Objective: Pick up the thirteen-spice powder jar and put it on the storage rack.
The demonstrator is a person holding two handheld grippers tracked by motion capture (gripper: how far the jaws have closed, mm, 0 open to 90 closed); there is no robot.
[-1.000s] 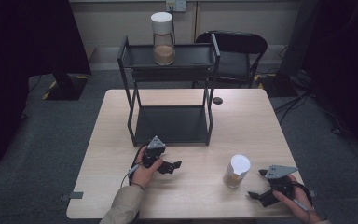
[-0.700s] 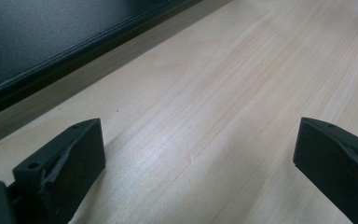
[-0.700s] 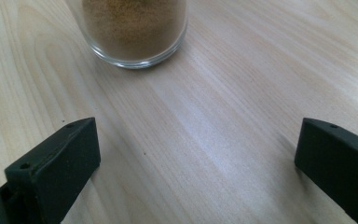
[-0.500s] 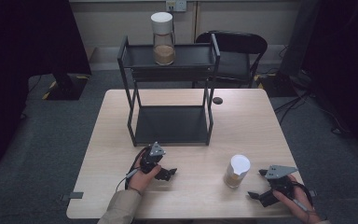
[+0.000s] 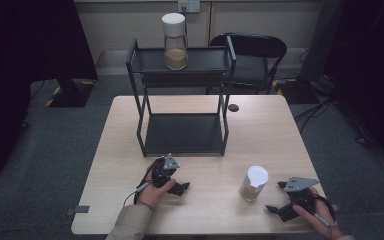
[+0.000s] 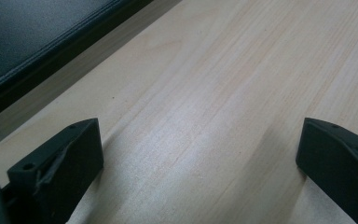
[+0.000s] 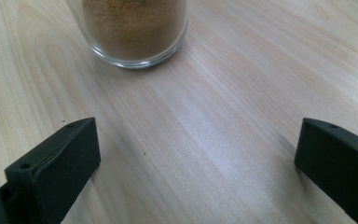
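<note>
Left gripper (image 5: pixel 180 188): lower centre-left, jaws wide apart, empty, low over the bench (image 5: pixel 280 135) | Right gripper (image 5: pixel 279 201): lower right, jaws spread, holding nothing | Near jar (image 5: pixel 254 183): upright beside the right gripper | Second jar (image 5: pixel 175 34): atop the rack (image 5: pixel 182 70), upper centre | Likely next: centre the jaws on the near jar's glass body, below the white lid, closing squarely so it won't tip.

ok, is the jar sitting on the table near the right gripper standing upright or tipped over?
Upright. The jar stands on its base on the table, white lid on top, brown powder settled in its lower part.
</note>
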